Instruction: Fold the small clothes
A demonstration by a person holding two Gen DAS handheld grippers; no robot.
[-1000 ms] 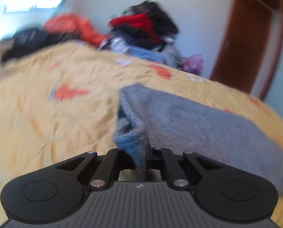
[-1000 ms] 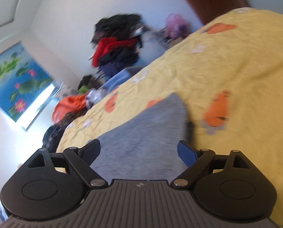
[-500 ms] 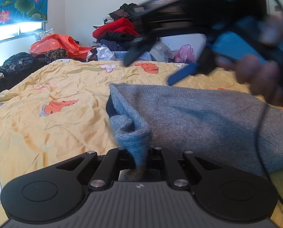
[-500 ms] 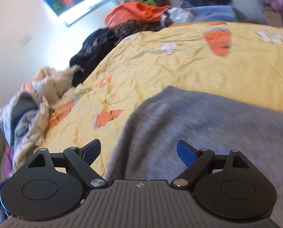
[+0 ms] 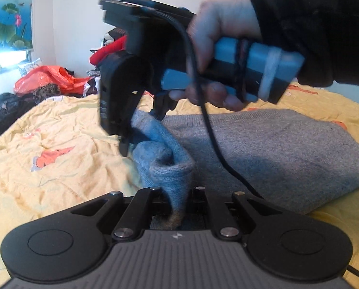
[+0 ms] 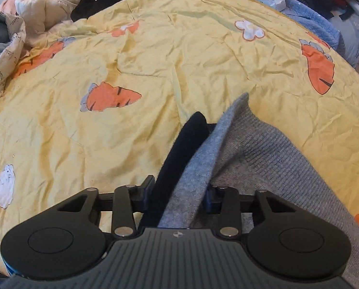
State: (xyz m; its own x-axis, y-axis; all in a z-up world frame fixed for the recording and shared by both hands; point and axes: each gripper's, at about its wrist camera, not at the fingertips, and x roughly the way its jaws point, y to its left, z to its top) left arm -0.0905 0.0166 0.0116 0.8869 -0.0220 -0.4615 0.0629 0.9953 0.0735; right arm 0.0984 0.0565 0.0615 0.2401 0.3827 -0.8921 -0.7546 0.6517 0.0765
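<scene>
A grey knit sweater (image 5: 275, 149) lies on the yellow bedspread (image 5: 59, 168). My left gripper (image 5: 177, 207) is shut on a bunched edge of the sweater near its left end. My right gripper (image 6: 177, 192) has its jaws closed on the sweater's edge (image 6: 198, 163), grey fabric and a dark navy inner layer (image 6: 179, 159) between the fingers. In the left wrist view the right gripper (image 5: 140, 130) points down at the sweater's far left corner, held by a hand (image 5: 218, 48).
Piles of clothes lie beyond the bed: an orange bag (image 5: 49, 79), red and dark garments (image 5: 112, 50), a beige quilted item (image 6: 22, 19) and a blue blanket (image 6: 311, 24). A cable (image 5: 210, 120) hangs from the right gripper over the sweater.
The right gripper swung in from the right, came down on the sweater's far left corner and closed on its edge. The left gripper kept its hold.
</scene>
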